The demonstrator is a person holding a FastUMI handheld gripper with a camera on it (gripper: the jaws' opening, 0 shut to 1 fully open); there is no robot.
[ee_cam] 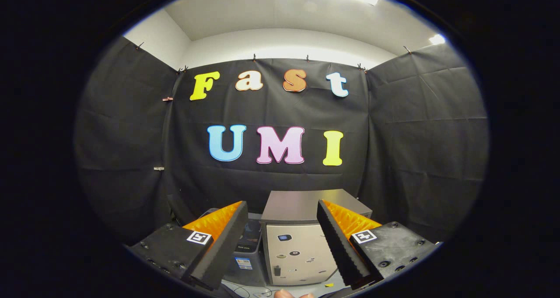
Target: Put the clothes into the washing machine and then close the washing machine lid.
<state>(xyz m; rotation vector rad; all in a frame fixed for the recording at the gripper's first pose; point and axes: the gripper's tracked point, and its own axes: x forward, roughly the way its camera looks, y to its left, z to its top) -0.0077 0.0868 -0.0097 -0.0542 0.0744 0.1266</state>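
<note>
My gripper [282,204] is open, with a wide gap and nothing between the fingers. Beyond the fingers, seen through that gap, stands a small grey box-shaped washing machine [299,250] on a pale tabletop. Its flat grey lid [306,206] lies level on top. Its light front panel carries a few small stickers and marks. The machine stands well clear of both fingers.
A dark box-shaped device [247,250] stands right against the machine's left side. Thin cables [249,290] lie on the table in front of it. A person's fingertip [286,294] shows near the table's front edge. Black cloth walls close in behind and on both sides.
</note>
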